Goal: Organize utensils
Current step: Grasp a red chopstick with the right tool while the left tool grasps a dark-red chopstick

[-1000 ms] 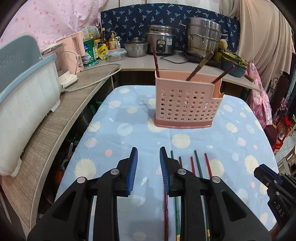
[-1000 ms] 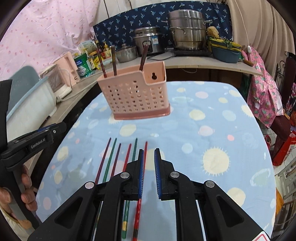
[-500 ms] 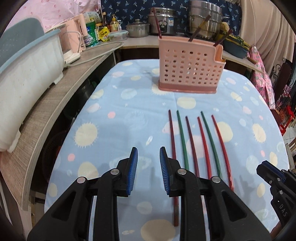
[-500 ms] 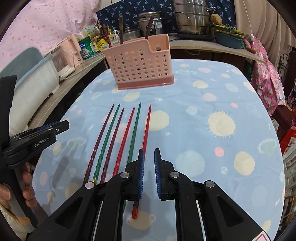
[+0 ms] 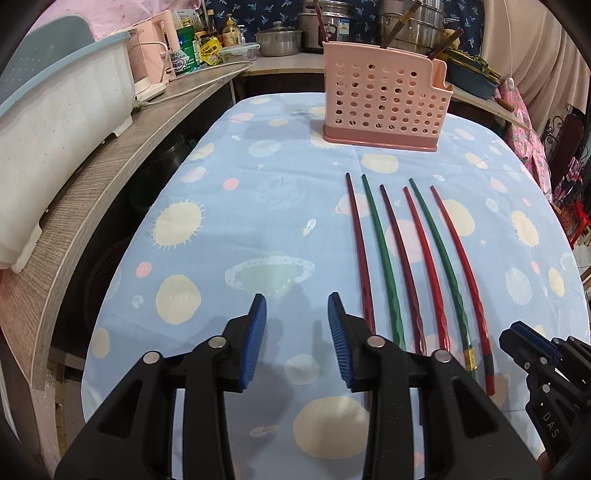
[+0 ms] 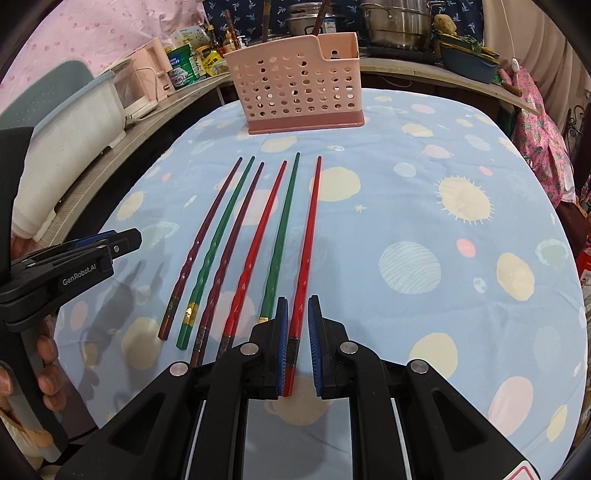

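Observation:
Several chopsticks lie side by side on the blue tablecloth (image 5: 229, 236): dark red, green and bright red. A pink perforated utensil holder (image 5: 384, 103) stands at the far end with a few chopsticks in it; it also shows in the right wrist view (image 6: 299, 88). My left gripper (image 5: 297, 325) is open and empty, left of the dark red chopstick (image 5: 360, 251). My right gripper (image 6: 296, 328) is slightly open, its jaws on either side of the thick end of the rightmost bright red chopstick (image 6: 308, 236), which lies on the cloth. The left gripper shows at the left in the right wrist view (image 6: 122, 242).
A wooden counter (image 5: 92, 177) runs along the left with a white and blue tub (image 5: 51, 110), a pink appliance and cans. Pots and a rice cooker (image 6: 399, 22) stand on the shelf behind. The table edge drops off at the right (image 6: 576, 258).
Both grippers have pulled back toward the near ends of the chopsticks. The right gripper's jaws now straddle the rightmost red chopstick. The left gripper stays open.

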The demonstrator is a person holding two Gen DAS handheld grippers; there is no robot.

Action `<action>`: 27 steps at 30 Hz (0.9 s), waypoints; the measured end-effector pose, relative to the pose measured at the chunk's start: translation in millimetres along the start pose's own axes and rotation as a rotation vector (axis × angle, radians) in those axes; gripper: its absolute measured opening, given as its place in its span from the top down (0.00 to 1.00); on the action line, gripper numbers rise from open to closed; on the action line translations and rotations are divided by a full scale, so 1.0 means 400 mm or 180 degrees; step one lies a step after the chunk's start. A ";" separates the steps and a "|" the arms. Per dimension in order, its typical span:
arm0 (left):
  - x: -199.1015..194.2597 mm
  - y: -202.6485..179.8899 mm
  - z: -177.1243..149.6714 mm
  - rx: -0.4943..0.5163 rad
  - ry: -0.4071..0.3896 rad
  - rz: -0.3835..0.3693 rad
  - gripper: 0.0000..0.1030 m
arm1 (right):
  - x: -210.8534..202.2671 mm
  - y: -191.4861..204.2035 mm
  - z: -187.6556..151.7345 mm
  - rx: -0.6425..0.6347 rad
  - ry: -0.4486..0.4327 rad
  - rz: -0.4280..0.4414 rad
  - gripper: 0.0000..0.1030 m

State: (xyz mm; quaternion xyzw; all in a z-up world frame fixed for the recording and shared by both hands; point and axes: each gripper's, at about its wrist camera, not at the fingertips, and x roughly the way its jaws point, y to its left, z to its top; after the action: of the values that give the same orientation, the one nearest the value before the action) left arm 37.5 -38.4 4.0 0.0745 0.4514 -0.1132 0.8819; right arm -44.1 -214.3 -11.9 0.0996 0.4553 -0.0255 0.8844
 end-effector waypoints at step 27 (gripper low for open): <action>0.021 -0.017 -0.045 0.0046 0.0156 -0.0099 0.52 | 0.037 -0.010 -0.034 0.0052 0.0152 -0.0003 0.93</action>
State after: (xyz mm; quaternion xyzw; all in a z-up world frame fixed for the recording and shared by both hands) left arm 26.2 -41.6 -13.5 0.0765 0.4732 -0.1283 0.8682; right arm -46.7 -215.0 -32.3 0.1071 0.4761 -0.0273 0.8724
